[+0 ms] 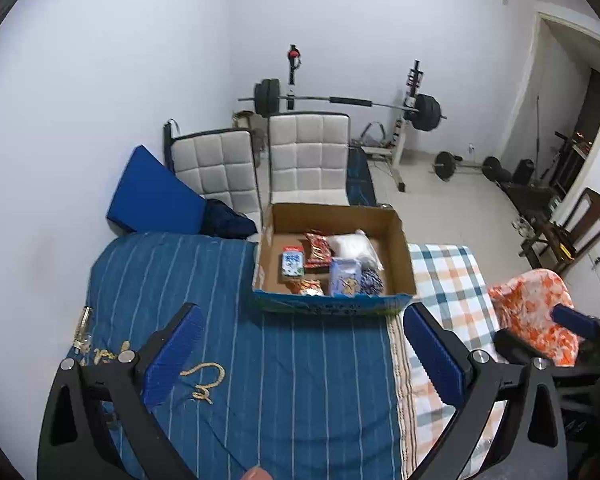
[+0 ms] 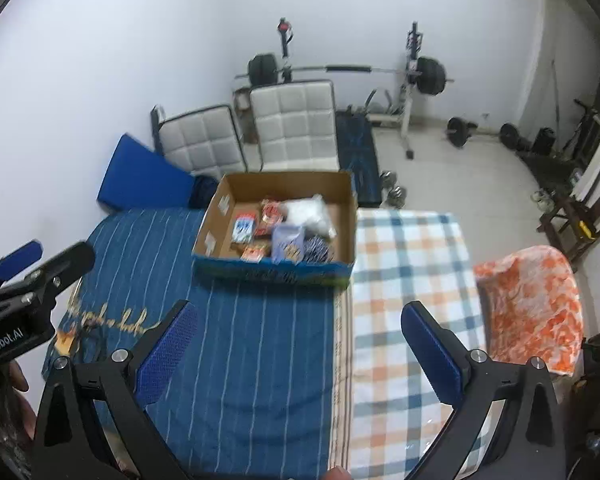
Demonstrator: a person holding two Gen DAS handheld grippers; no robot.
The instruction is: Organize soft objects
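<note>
An open cardboard box (image 1: 402, 258) (image 2: 346, 204) sits on the bed at the seam between a blue striped blanket (image 1: 284, 368) (image 2: 256, 340) and a checked sheet (image 1: 452, 276) (image 2: 400, 280). Inside lie several soft packets: a white bag (image 1: 354, 246) (image 2: 310, 212), red snack packs (image 1: 318, 250), a pale blue pack (image 1: 344, 276) (image 2: 286, 242). My left gripper (image 1: 304, 350) hovers open above the blanket, short of the box. My right gripper (image 2: 300, 346) is open too, over the seam, nothing between its fingers. An orange floral cushion (image 1: 536, 316) (image 2: 532, 308) lies at the right.
Two white quilted chair backs (image 1: 308, 152) and a blue wedge cushion (image 1: 152, 192) stand behind the bed against the wall. A barbell rack (image 1: 408, 108), loose weights and a wooden chair (image 1: 584, 224) occupy the floor at the right. A gold chain (image 1: 204, 380) lies on the blanket.
</note>
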